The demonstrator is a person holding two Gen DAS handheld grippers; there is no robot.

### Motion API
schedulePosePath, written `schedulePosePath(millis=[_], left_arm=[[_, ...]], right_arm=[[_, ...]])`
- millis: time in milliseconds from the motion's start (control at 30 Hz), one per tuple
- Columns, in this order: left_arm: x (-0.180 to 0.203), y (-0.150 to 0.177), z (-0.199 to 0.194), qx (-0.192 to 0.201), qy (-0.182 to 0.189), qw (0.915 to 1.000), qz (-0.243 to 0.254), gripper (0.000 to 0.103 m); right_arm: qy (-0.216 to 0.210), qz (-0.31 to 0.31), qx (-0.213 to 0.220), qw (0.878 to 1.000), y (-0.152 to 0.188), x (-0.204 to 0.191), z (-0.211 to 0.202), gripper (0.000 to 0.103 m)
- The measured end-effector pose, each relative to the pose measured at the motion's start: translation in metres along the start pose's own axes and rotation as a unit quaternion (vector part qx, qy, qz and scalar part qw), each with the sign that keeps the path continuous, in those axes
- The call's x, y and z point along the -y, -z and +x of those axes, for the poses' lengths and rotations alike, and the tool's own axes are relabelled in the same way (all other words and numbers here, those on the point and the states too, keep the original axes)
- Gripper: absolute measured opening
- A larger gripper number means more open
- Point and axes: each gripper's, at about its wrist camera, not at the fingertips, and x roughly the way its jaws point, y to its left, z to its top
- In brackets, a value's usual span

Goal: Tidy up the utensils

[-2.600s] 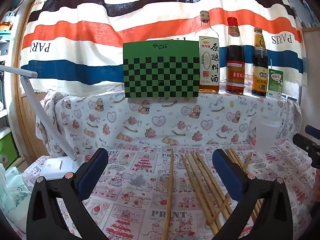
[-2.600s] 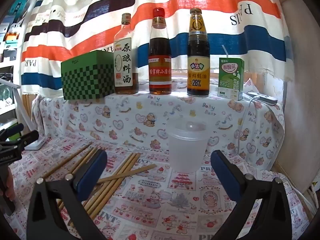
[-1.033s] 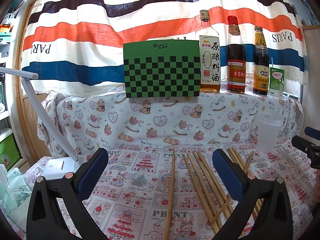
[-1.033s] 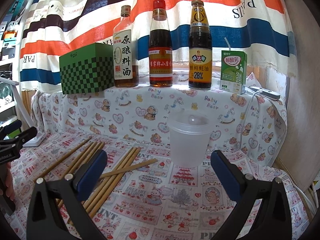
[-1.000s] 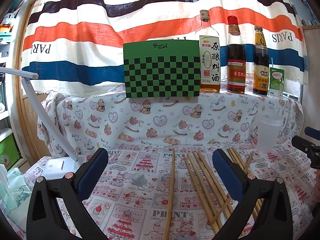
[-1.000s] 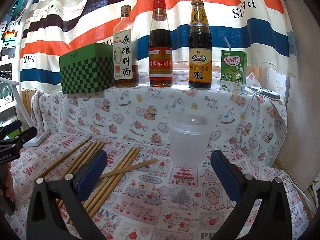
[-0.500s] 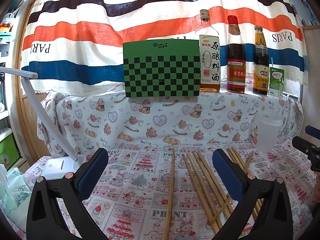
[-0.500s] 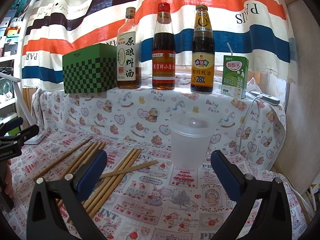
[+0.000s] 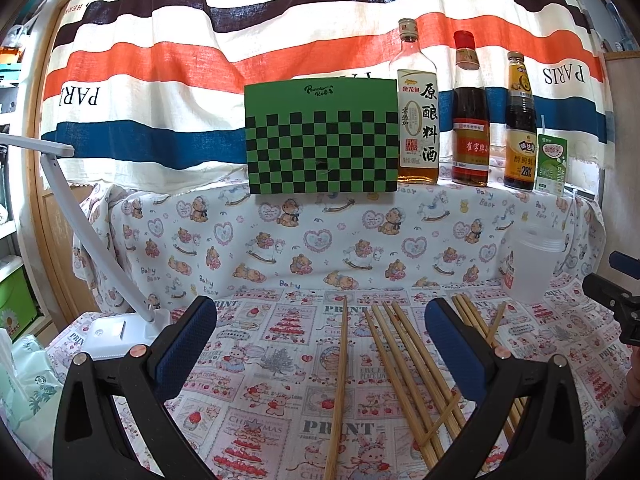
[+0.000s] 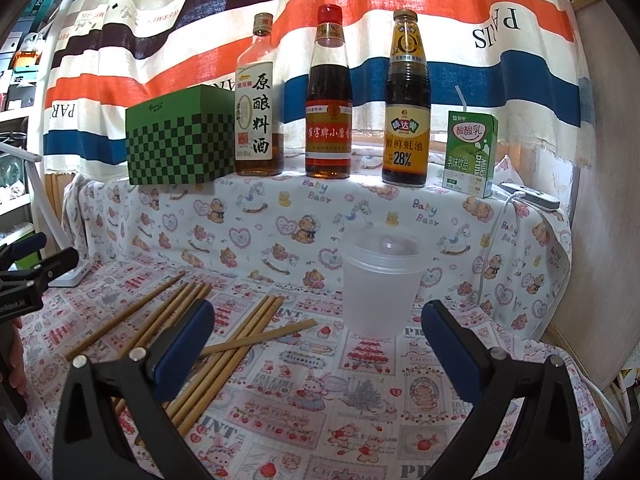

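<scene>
Several wooden chopsticks (image 9: 404, 368) lie loose on the printed tablecloth; in the right wrist view the same chopsticks (image 10: 224, 344) spread to the left. A translucent plastic cup (image 10: 380, 288) stands upright behind them; it shows as the cup (image 9: 532, 268) at the right in the left wrist view. My left gripper (image 9: 320, 340) hovers open above the chopsticks, holding nothing. My right gripper (image 10: 318, 338) is open too, with the cup just beyond and between its fingers.
A green checkered box (image 9: 320, 140), three sauce bottles (image 10: 328, 96) and a milk carton (image 10: 470, 152) stand on the raised shelf behind. A white desk lamp (image 9: 108, 328) sits at the left. A power strip (image 10: 528, 196) and cable hang at the right.
Both views have shifted only slightly; the right gripper has risen a little. Nothing was picked up, and both grippers stay open.
</scene>
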Motion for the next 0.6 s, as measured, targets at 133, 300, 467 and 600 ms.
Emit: schedulePosePath(millis=[133,300,467,600], left_arm=[[0.0002,0.0001,0.0,0.001,0.0,1.0,0.0,0.103],[0.0,0.0001,0.0001,0.0,0.0,1.0,0.0,0.103],[0.0001,-0.0002,0.0002,0.0,0.0,1.0,0.0,0.103],[0.0001,-0.0001,0.0004,-0.001,0.0,1.0,0.001,0.103]], right_arm=[[0.0,-0.002,0.0,1.0,0.0002,-0.0008,-0.0008,0.103],[0.0,-0.002,-0.002,1.0,0.0,-0.0011,-0.0005,0.103],[0.0,-0.002,-0.003,1.0,-0.0004,-0.0015,0.0001,0.103],[0.0,-0.002,-0.003,1.0,-0.0004,-0.0008,0.0,0.103]])
